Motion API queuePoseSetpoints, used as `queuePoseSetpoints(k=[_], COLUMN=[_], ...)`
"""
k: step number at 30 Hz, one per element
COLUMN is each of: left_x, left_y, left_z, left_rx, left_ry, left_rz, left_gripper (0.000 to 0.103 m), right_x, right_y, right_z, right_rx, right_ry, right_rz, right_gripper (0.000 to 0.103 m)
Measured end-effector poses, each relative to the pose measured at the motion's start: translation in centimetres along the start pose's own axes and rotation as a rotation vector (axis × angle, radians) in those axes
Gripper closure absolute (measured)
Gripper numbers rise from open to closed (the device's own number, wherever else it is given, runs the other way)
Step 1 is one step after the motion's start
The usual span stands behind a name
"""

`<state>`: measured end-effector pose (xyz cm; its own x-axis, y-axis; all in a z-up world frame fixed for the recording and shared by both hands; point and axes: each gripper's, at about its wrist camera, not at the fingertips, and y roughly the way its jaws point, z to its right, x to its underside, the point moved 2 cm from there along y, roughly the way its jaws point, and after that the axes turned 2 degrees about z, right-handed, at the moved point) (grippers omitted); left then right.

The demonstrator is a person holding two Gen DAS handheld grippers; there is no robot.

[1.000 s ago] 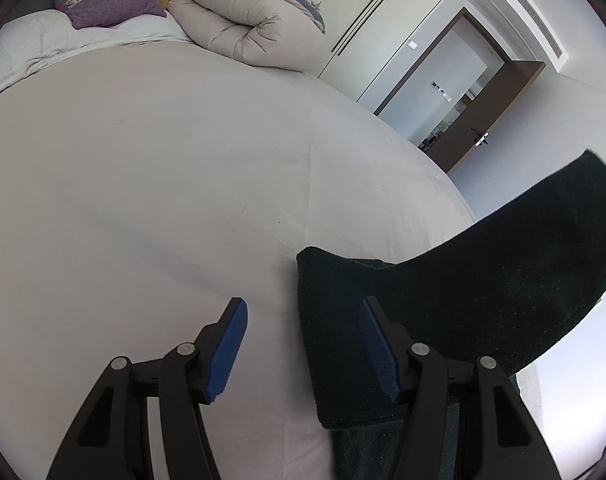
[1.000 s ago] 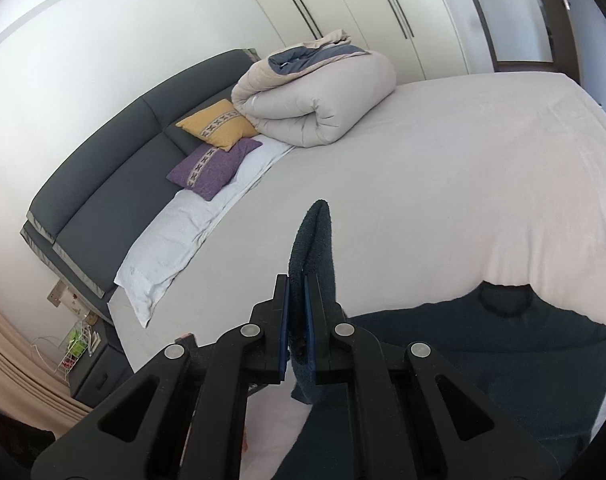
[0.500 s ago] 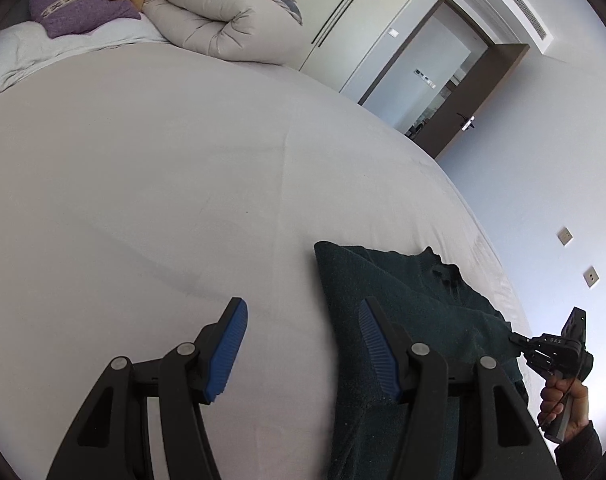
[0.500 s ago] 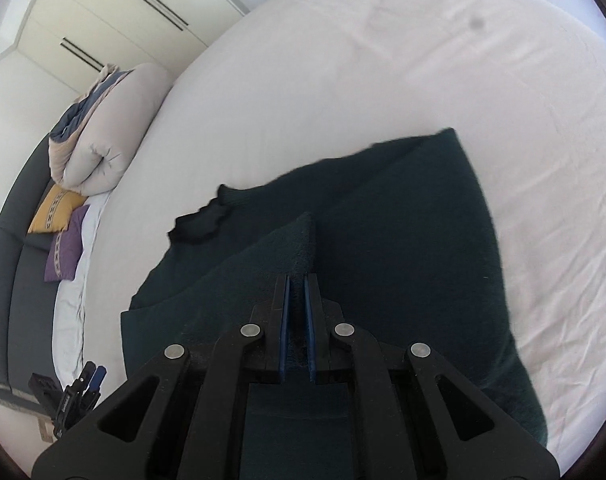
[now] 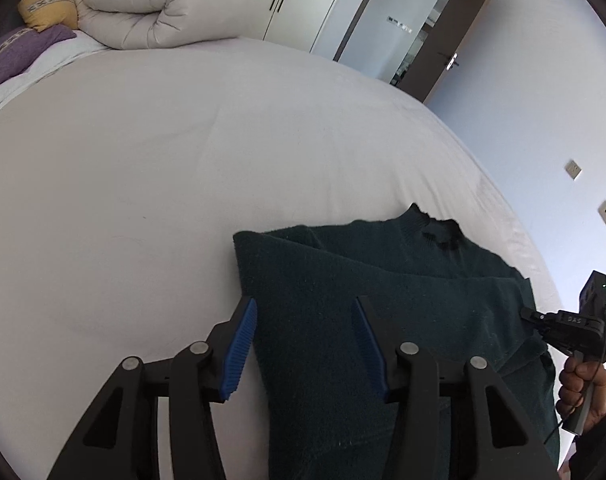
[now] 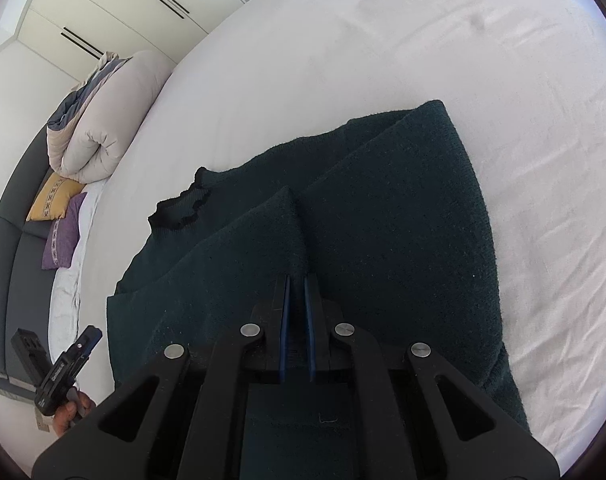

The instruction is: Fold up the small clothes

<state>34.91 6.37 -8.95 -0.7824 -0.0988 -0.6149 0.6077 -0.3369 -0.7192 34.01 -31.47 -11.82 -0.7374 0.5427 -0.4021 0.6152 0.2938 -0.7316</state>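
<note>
Right wrist view: right gripper (image 6: 296, 280) clenched on the dark green sweater (image 6: 403, 208)'s sleeve.

dark green sweater (image 5: 383, 292) on white sheet (image 5: 143, 160); yellow cushion (image 5: 49, 6), purple cushion (image 5: 19, 50), both pattern-banded.

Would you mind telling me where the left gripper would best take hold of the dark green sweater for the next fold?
Probably the sweater's folded left edge, which lies flat on the bed and already sits between the left gripper's fingers. Come from the bare sheet on that side, sliding one finger under the edge. Its jaws have just been closing but don't yet pinch it. The right gripper is shut on the opposite sleeve.
</note>
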Motion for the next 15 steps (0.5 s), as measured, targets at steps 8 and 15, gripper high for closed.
queuePoseSetpoints(k=[8,15], left_x=[0.8,1.0], left_y=[2.3,2.9], left_z=[0.5,0.4], left_rx=[-0.059,-0.084], left_ry=[0.041,0.086], left_rz=[-0.047,-0.057], left_gripper=[0.053,0.055], right_x=[0.5,0.7], right_y=[-1.1,-1.8], right_z=[0.0,0.3], right_rx=[0.003,0.022], right_ry=[0.021,0.042], right_rz=[0.004,0.003], right_gripper=[0.097,0.097])
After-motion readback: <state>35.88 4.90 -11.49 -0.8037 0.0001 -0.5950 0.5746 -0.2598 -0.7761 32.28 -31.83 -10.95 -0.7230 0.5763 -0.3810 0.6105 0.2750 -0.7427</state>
